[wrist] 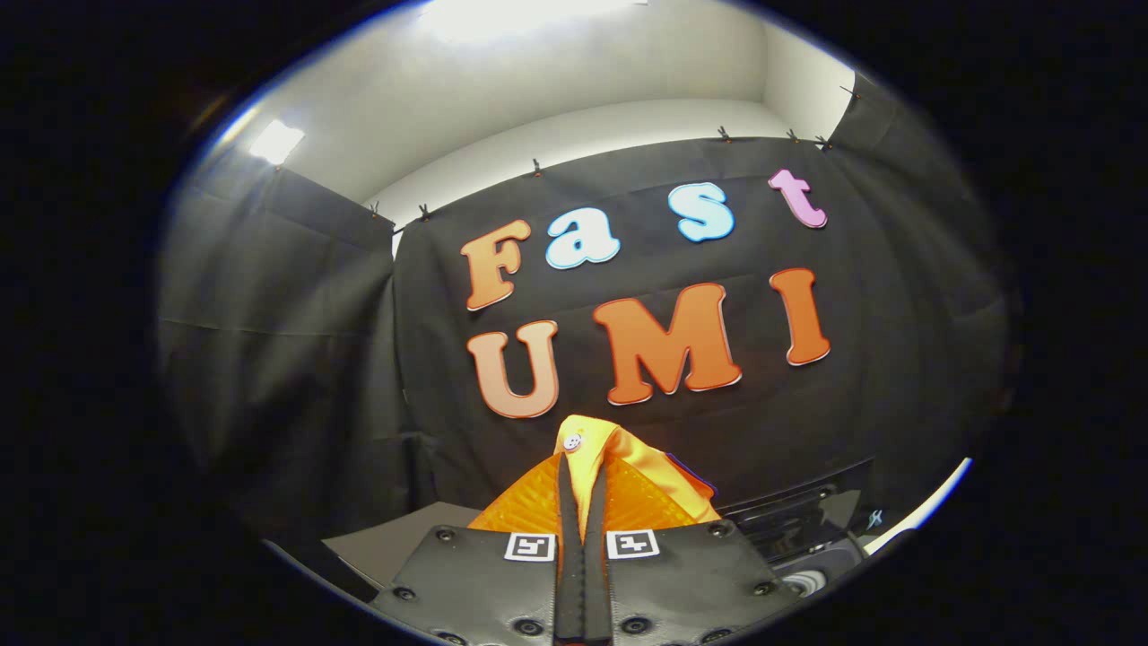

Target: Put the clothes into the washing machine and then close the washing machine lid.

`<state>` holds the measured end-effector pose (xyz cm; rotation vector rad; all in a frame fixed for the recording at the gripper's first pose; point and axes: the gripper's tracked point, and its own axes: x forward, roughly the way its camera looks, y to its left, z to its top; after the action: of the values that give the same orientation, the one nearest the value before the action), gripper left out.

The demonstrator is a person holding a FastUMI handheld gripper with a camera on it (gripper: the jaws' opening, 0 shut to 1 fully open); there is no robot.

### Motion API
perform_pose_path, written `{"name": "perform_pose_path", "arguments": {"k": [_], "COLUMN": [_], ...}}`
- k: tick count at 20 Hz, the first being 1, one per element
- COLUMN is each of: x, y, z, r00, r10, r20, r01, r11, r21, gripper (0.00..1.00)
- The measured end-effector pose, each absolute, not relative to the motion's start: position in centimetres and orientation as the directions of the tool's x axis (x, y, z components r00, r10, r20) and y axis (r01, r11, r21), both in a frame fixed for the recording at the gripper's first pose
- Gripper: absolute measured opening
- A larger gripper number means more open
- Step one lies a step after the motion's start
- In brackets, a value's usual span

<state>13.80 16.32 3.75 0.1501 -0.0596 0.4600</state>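
Observation:
My gripper (581, 502) is shut on an orange-yellow piece of clothing (628, 489) with a white button (572, 441). The cloth is pinched between both fingers and bunches up just ahead of them, lifted in the air and facing the booth's black wall. To the right of the fingers and below them lies part of the dark washing machine (807, 529) with its control panel and a pale rim (924, 511). The drum opening and the lid are hidden from here.
A grey surface (395, 543) lies to the left of the fingers, low down. The black cloth wall (296, 359) stands close ahead and wraps round the left side. Above it are a white wall and ceiling lights (276, 141).

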Motion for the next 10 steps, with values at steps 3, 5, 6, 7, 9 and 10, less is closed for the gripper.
{"name": "perform_pose_path", "arguments": {"k": [3,5,6,7,9,10], "x": [16.1,17.8,18.4,19.0,20.1,20.7], "y": [9.5,5.5,3.9,2.6,-0.1,-1.4], "z": [2.8,1.2,0.0,-1.1,-3.8,-5.2], "r00": [0.914,0.925,0.928,0.931,0.939,0.946], "r10": [0.399,0.376,0.371,0.365,0.342,0.32], "r20": [0.081,0.052,0.033,0.017,-0.027,-0.046], "r01": [-0.406,-0.38,-0.372,-0.362,-0.332,-0.308], "r11": [0.905,0.914,0.916,0.918,0.926,0.935], "r21": [0.127,0.142,0.149,0.161,0.177,0.178], "gripper": [0.07,0.07,0.07,0.07,0.07,0.07]}}
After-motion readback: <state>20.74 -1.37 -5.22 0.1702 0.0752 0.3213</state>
